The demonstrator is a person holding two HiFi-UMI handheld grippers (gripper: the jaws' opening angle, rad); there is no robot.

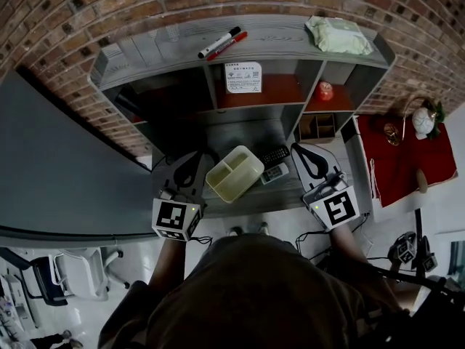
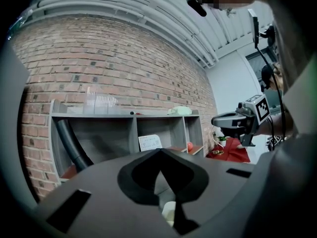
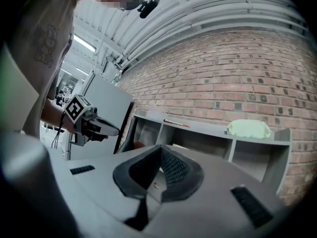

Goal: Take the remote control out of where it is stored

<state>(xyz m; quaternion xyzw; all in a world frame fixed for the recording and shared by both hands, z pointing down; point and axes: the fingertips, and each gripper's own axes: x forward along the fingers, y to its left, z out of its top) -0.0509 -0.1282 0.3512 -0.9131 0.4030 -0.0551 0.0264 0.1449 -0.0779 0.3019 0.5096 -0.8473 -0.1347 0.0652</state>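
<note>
Left tongs (image 1: 195,155) and right tongs (image 1: 298,149) are both pressed together and pinch nothing. They point level over the desk (image 1: 247,132), one on each side of a cream divided tray (image 1: 234,173). The tray's compartments look empty. Two remotes lie on the desk just beside the tray's right corner. A dark remote (image 1: 275,155) sits nearer the shelf unit (image 1: 161,52), with a pale remote (image 1: 275,172) alongside it, seemingly touching. Both sit between the tray and the right tongs, so they already look to be out of the tray.

The main risk comes from the right tongs. With the tips closed and close to the dark remote, a forward move would push it rather than grip it. That push could drive it into the pale remote or the tray. The pale remote lies towards the desk's front edge and could slide off if nudged. Because the two remotes lie together, a pinch on one may drag the other.

Only the head view shows the remotes and the tray's compartments. The two gripper views look level at the shelf unit and brick wall (image 3: 233,78) and miss the remotes entirely. What they add is the closed tips seen up close. The left gripper view also catches a cream sliver, probably the tray, below its jaws.
</note>
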